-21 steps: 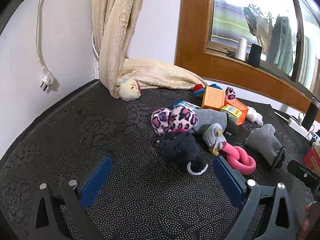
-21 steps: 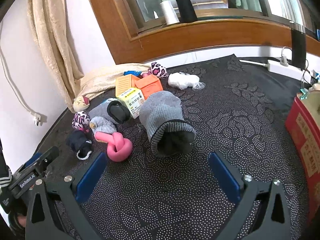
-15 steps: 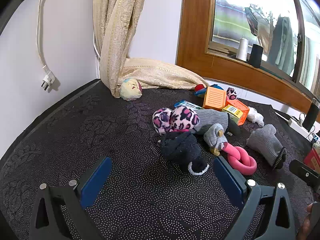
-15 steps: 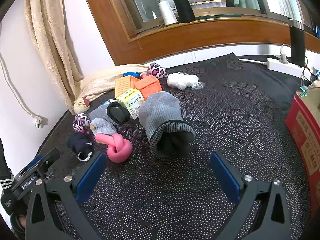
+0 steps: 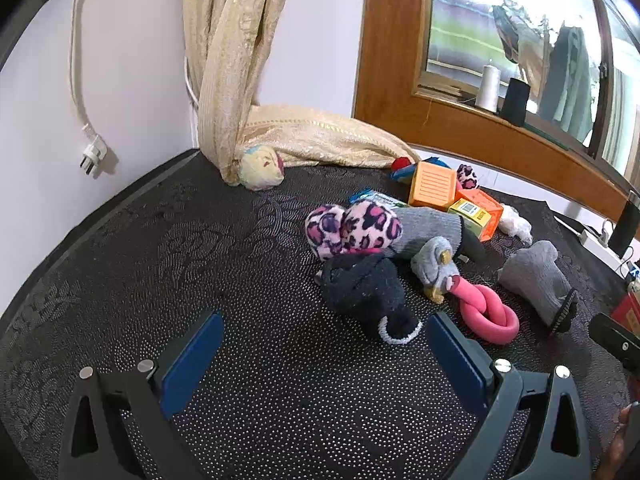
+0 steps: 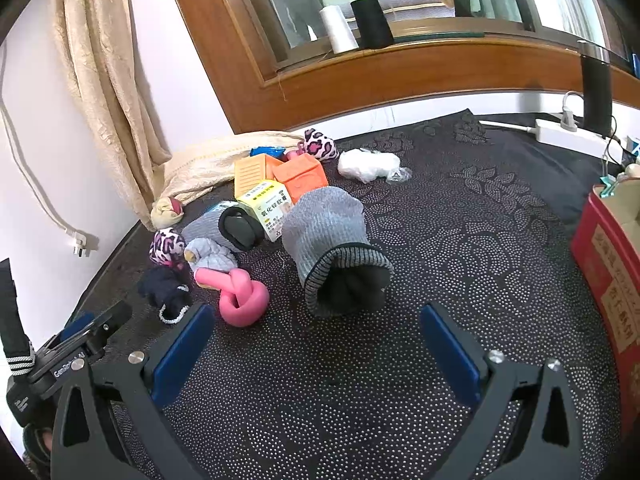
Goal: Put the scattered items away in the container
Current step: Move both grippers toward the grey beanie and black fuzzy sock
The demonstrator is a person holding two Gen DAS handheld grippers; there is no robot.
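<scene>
Scattered items lie on a black patterned cloth. A dark navy sock bundle (image 5: 366,292) lies just ahead of my open, empty left gripper (image 5: 320,354). Behind it lie a pink leopard bundle (image 5: 352,230), a grey sock (image 5: 428,228) and a pink knot toy (image 5: 486,314). My right gripper (image 6: 316,344) is open and empty, just short of a grey knit hat (image 6: 332,240) with its opening towards me. The pink knot toy (image 6: 240,294) lies to its left. The red container (image 6: 612,256) stands at the right edge.
Orange boxes (image 6: 300,174), a yellow-white box (image 6: 268,204) and a white plastic wad (image 6: 368,164) lie further back. A cream curtain (image 5: 236,60) hangs at the back left with a pale ball (image 5: 262,168) at its foot. A power strip (image 6: 568,130) lies by the window wall.
Both grippers have drifted slightly; the items sit a little further from the left gripper's view and nothing on the cloth has moved. Both stay open.
</scene>
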